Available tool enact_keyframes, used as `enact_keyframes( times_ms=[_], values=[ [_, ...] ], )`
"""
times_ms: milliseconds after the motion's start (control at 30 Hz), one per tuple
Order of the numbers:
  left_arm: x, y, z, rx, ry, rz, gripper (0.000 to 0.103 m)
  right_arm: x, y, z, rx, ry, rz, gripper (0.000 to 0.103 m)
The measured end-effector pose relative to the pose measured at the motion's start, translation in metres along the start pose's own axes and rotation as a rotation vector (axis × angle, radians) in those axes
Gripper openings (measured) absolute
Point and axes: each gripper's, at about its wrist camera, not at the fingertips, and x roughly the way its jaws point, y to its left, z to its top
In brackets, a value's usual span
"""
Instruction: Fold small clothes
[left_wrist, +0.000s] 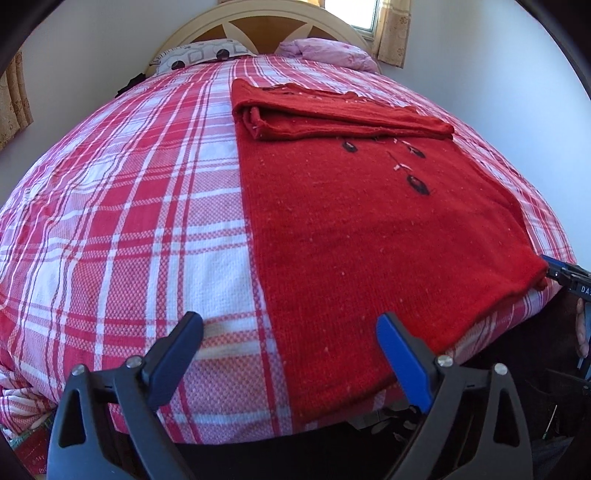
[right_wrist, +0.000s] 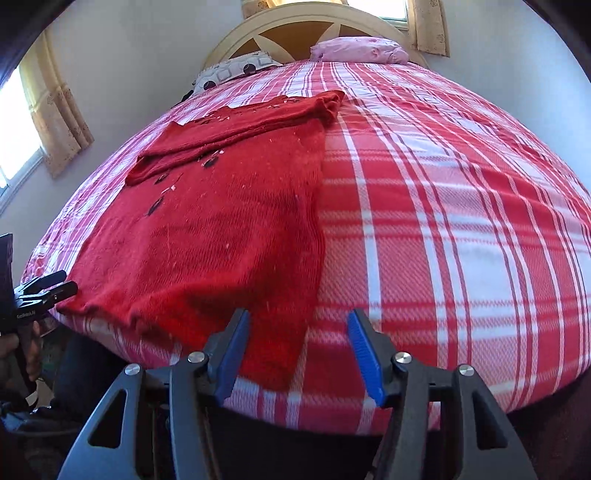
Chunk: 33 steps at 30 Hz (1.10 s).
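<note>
Near edge of the bed: we see the left claw (left_wrist: 290, 354) with its jaws spread wide and nothing between them, hanging over the near left corner of the red knitted sweater (left_wrist: 369, 229), where the hem meets the bed's near edge. One finger sits over the check cover, the other over the knit; neither pad presses on cloth. We judge this straddling stance is a line-up for pinching that hem corner.

The right claw (right_wrist: 297, 350) is about half open and also empty. It hangs over the sweater's near right corner, where the hem droops a little over the bed's near edge; the left finger is over red knit, the right over the red-and-white check bed cover (right_wrist: 443, 221). In the left wrist view it shows just beside that same corner at the frame's right side. We judge both claws are set at the two hem corners so the lower part can be lifted evenly and carried toward the far end.

The sweater itself lies flat on the near half of the bed, long side running away from us. Coarse knit, speckled with pale lint, with a few dark oval motifs and small white marks on the chest. Its sleeves are already laid across the upper body as a stacked band, so the outline is a neat rectangle; side folds look done, the crosswise fold not yet.

Far end: a patterned grey-white pillow (left_wrist: 199, 55), a crumpled pink pillow (left_wrist: 328, 51), a cream wooden headboard (left_wrist: 266, 22).
</note>
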Motion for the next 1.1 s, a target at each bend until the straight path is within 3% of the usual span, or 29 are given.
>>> enact_keyframes(
  times_ms=[67, 167, 267, 367, 567, 667, 733, 900, 1100],
  values=[
    [-0.002, 0.0, -0.003, -0.008, -0.006, -0.004, 0.095, -0.002, -0.001, -0.004, 0.009, -0.004, 0.014, 0.051],
    [-0.007, 0.001, -0.006, -0.023, -0.023, 0.006, 0.084, -0.004, -0.002, -0.006, 0.031, -0.014, 0.043, 0.038],
    [-0.012, 0.008, -0.008, -0.064, -0.029, -0.016, 0.074, -0.003, -0.002, -0.006, 0.046, -0.011, 0.067, 0.037],
    [-0.016, 0.015, -0.011, -0.107, -0.028, -0.051, 0.073, -0.003, -0.001, -0.007, 0.046, -0.005, 0.076, 0.037],
    [-0.015, 0.004, -0.014, -0.078, -0.028, -0.033, 0.072, -0.005, 0.001, -0.012, 0.048, 0.006, 0.098, 0.037],
    [-0.018, 0.0, -0.014, -0.079, -0.029, -0.055, 0.057, -0.006, 0.0, -0.015, 0.05, 0.002, 0.099, 0.034],
    [-0.018, -0.002, -0.014, -0.077, -0.023, -0.068, 0.04, -0.006, -0.002, -0.014, 0.061, 0.0, 0.099, 0.028],
    [-0.017, -0.002, -0.016, -0.092, -0.014, -0.073, 0.044, -0.004, -0.012, -0.014, 0.123, 0.004, 0.142, 0.027],
    [-0.016, -0.012, -0.017, -0.019, 0.012, -0.036, 0.044, -0.002, -0.019, -0.013, 0.167, 0.006, 0.18, 0.027]
  ],
)
